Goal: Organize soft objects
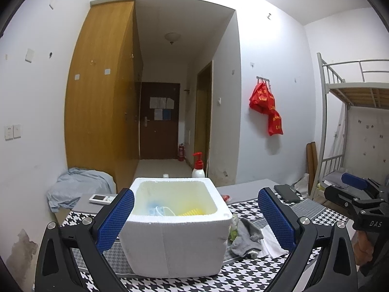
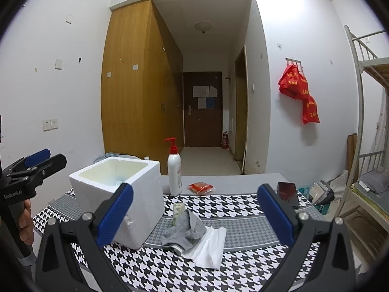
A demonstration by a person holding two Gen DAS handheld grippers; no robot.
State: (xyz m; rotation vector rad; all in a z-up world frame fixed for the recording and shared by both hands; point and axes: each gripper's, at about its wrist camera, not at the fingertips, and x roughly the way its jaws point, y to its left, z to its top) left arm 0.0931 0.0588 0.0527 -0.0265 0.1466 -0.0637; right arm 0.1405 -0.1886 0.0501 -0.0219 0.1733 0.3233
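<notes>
A white foam box (image 1: 175,228) stands on the houndstooth cloth (image 1: 243,275); inside lie a face mask (image 1: 159,211) and a yellow ribbed item (image 1: 192,212). My left gripper (image 1: 195,221) is open and empty, its jaws either side of the box. To the box's right lie a grey sock (image 2: 186,230) on a white tissue (image 2: 210,248), with a small green-white packet (image 2: 178,210) behind. My right gripper (image 2: 194,219) is open and empty, a little in front of the sock. The box also shows in the right wrist view (image 2: 116,194).
A red-pump lotion bottle (image 2: 174,170), a red snack packet (image 2: 200,187) and a dark phone (image 2: 288,192) lie at the back of the table. A remote (image 1: 102,198) lies at the left. A bunk bed (image 1: 352,112) stands right.
</notes>
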